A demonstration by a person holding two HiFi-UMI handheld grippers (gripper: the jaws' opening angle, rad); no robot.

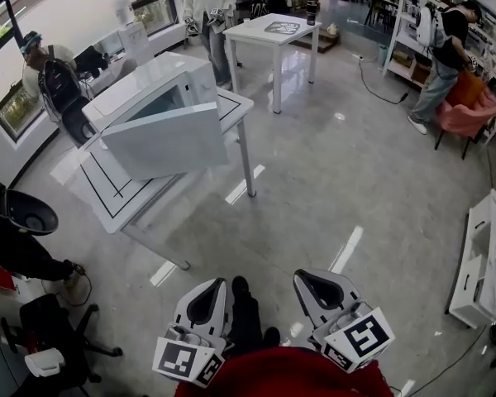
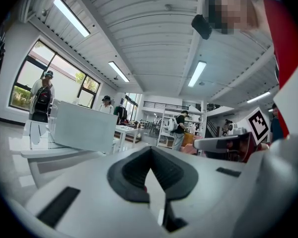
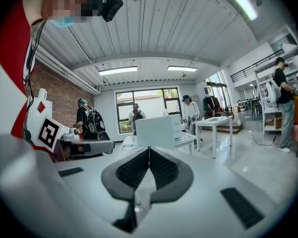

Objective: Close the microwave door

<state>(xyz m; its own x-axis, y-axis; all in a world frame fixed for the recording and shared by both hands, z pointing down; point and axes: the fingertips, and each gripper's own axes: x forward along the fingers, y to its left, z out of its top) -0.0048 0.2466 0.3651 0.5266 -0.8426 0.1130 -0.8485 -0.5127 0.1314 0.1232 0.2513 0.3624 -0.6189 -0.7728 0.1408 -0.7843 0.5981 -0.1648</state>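
A white microwave point(image 1: 153, 85) stands on a white table point(image 1: 107, 201) at the upper left of the head view, its door point(image 1: 167, 143) swung wide open toward me. Both grippers are held low at the bottom of that view, well short of the table. The left gripper point(image 1: 205, 302) and the right gripper point(image 1: 319, 288) each have their jaws together with nothing between them. The left gripper view has the open door point(image 2: 82, 128) ahead at left; the right gripper view has the microwave point(image 3: 158, 131) straight ahead. The pads point(image 2: 161, 170) meet in the left view, the pads point(image 3: 139, 165) likewise in the right.
A second white table point(image 1: 273, 35) stands farther back. People stand by the window at left, behind the microwave and at shelves on the right. A black office chair point(image 1: 41, 337) is at the lower left, a white cabinet point(image 1: 484, 259) at the right edge. Grey floor lies between.
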